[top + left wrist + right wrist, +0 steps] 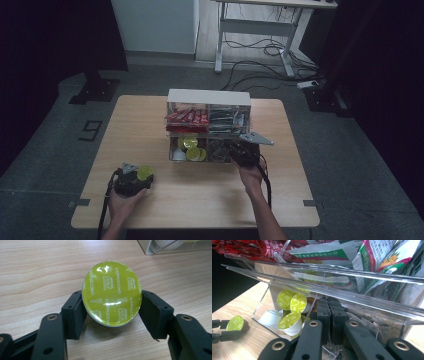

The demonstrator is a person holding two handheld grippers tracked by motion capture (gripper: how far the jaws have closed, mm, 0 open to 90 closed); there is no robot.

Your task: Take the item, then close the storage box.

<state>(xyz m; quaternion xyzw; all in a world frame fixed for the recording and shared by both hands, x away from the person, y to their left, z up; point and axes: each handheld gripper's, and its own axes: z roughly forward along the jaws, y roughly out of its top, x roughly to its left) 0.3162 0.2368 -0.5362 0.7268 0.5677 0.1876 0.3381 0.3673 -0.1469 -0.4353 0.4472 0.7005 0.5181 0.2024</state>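
Capsule (112, 293) with the green cappuccino foil sits on the table (200, 190) between the jaws of the left gripper (112, 312), tilted so its lid faces the camera; the left pad looks just against its rim while the right pad stands a little off it, so the jaws are parted and no longer pinching it. In the high view this gripper (142, 177) rests near the table's front left corner, well apart from the clear organizer (209, 97). The right gripper (329, 315) has its jaws pressed together, pushed into the lower right bin among tea bags (362, 322), seemingly pinching one, though that is hard to confirm. Judging from this, one capsule is out and set down; more capsules (289, 321) remain in the lower left bin, and the tea bag is not yet lifted out.
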